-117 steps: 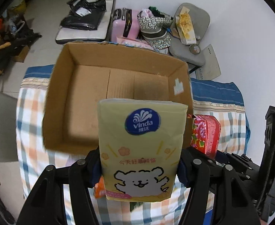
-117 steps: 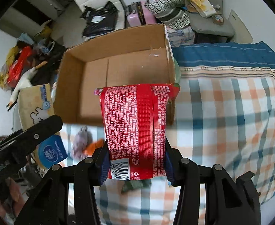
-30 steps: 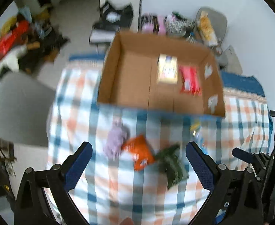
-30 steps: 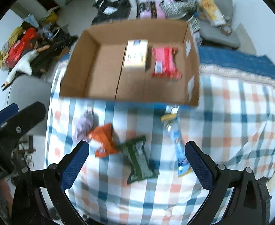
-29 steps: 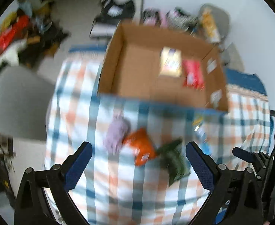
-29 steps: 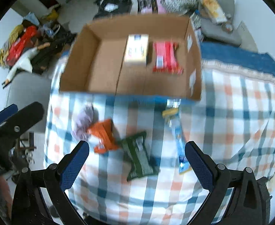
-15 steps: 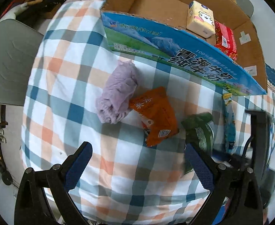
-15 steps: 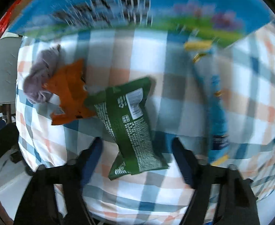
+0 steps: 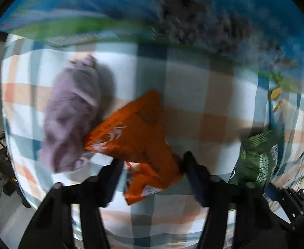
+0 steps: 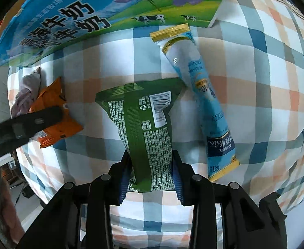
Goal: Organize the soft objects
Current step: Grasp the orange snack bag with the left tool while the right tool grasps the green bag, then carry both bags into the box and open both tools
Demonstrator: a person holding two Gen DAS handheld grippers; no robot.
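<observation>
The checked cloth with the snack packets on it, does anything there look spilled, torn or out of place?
Nothing looks spilled or torn. The orange snack packet lies crumpled against the lilac bundled cloth, and the green snack packet lies beside the long pale-blue sachet. The left-wrist view is too blurred for fine damage.

Glossy plastic green packet [image 10: 145,128], shiny orange packet [image 9: 137,132], soft purple cloth [image 9: 71,116], woven checked cloth [image 10: 266,108]

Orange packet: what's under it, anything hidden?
The orange packet lies on the checked cloth; its upper-left edge overlaps the purple fabric bundle. The closing left gripper straddles its lower end. Whatever lies beneath the packet is covered.
</observation>
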